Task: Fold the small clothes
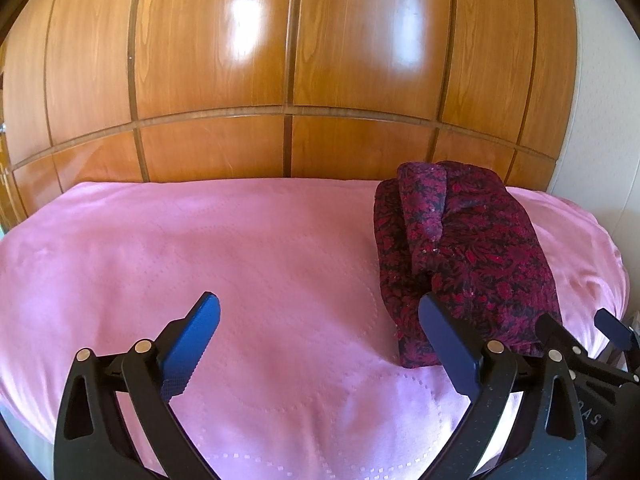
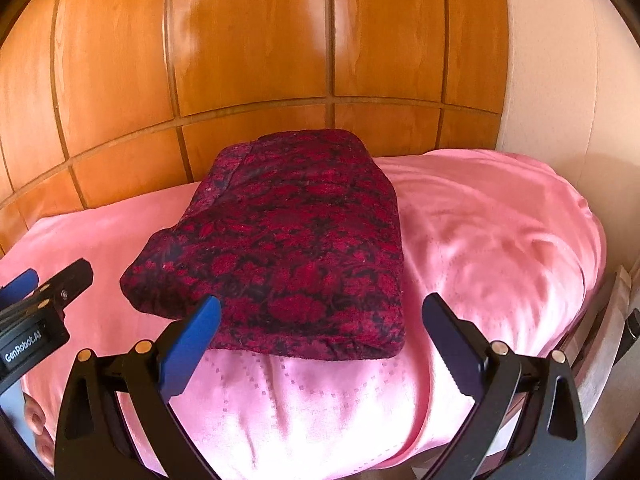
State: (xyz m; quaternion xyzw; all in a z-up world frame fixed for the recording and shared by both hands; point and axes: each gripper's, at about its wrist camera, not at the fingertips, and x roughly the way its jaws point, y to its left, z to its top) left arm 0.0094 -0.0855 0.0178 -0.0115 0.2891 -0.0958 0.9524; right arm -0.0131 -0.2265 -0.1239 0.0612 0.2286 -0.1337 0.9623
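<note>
A folded dark red and black patterned garment [image 1: 468, 256] lies on the right part of a pink cloth [image 1: 240, 248], with a narrower folded strip on top of it. My left gripper [image 1: 318, 308] stands open over bare pink cloth just left of the garment, and its right finger [image 1: 448, 340] overlaps the garment's near corner. In the right wrist view the garment [image 2: 296, 240] is a flat, compact bundle. My right gripper [image 2: 322, 306] is open around its near edge, with the pads apart from the fabric. Each gripper shows at the edge of the other's view: the right gripper [image 1: 584, 328] and the left gripper [image 2: 48, 280].
Glossy wooden wardrobe panels [image 1: 280, 60] rise directly behind the pink-covered surface. A pale wall [image 2: 560, 80] stands at the right. The cloth falls off at the near and right edges [image 2: 588, 240]. A person's fingers [image 2: 36, 420] show at the lower left.
</note>
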